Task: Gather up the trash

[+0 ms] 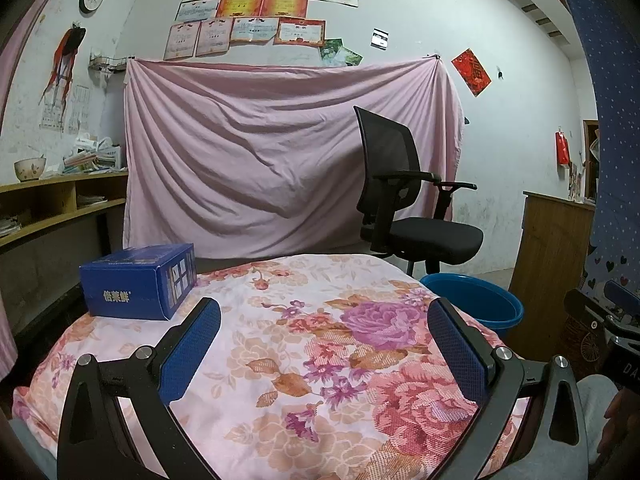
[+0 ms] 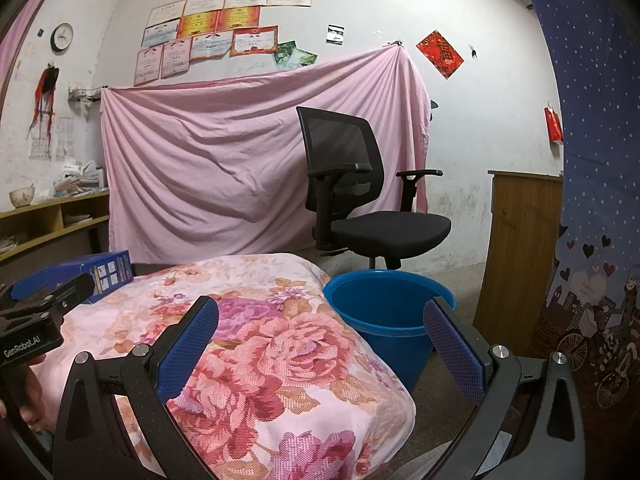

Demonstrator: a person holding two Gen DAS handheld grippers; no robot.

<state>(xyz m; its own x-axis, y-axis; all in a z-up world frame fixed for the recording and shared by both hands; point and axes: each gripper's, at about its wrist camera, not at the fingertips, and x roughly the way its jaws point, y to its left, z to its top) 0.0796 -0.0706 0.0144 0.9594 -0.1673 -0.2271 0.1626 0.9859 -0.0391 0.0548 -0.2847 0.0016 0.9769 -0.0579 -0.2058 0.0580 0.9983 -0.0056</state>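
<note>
A blue cardboard box [image 1: 138, 282] with white lettering sits on the far left of a floral-covered surface [image 1: 300, 344]; it also shows in the right wrist view [image 2: 108, 274]. A blue plastic bucket [image 2: 390, 320] stands on the floor to the right of the surface; its rim shows in the left wrist view [image 1: 476, 300]. My left gripper [image 1: 324, 312] is open and empty above the floral cover, right of the box. My right gripper [image 2: 322, 312] is open and empty over the cover's right edge, near the bucket.
A black office chair [image 2: 360, 200] stands behind the bucket before a pink hanging sheet [image 1: 280, 152]. A wooden cabinet [image 2: 520, 256] is on the right, wooden shelves [image 1: 52, 204] on the left. A blue patterned curtain [image 2: 592, 200] hangs at far right.
</note>
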